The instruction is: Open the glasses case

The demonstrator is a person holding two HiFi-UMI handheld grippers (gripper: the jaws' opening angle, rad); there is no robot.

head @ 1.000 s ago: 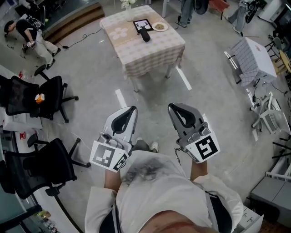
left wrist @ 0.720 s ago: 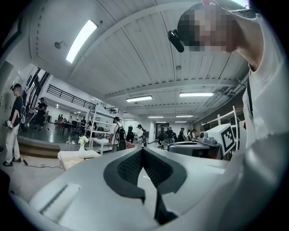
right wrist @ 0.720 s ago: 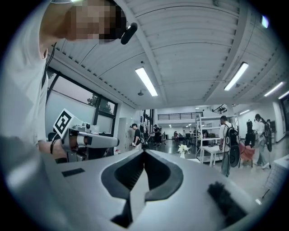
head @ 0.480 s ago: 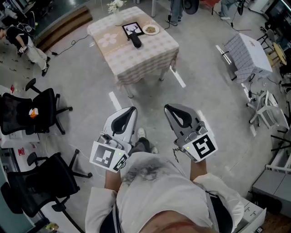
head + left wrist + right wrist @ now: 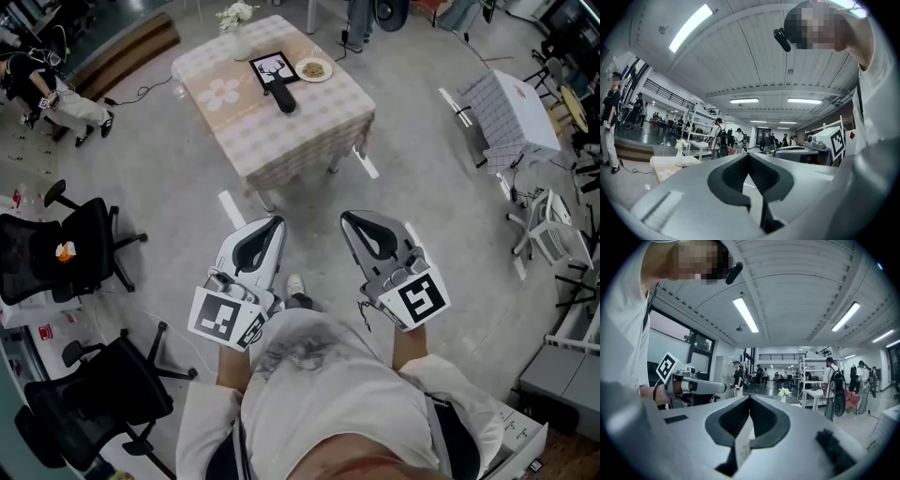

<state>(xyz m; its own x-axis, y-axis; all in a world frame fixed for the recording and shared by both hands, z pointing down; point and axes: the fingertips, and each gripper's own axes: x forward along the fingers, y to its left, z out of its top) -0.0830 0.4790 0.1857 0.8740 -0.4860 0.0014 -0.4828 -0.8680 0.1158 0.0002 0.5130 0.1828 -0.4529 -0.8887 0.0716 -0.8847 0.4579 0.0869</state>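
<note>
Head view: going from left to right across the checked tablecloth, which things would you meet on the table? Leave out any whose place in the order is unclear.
Clear vase of white flowers → black-framed picture of a deer → small round plate of food. The dark oblong glasses case overlaps the picture, so it is left out.

The surface (image 5: pixel 309 122) wore a pale beige-and-white checked cloth with a white flower motif (image 5: pixel 223 91). On the surface, the glasses case (image 5: pixel 283 97) was black. The picture (image 5: pixel 275 68) beside it showed a black deer on white inside a black frame. Nearer than the surface, the left hand-held gripper (image 5: pixel 274 223) and right hand-held gripper (image 5: pixel 350 218) were light grey with black pads. Their marker cubes (image 5: pixel 223 320) bore black-and-white squares. The floor (image 5: pixel 169 187) was grey, and the office chairs (image 5: pixel 80 253) left of the surface were black.
</note>
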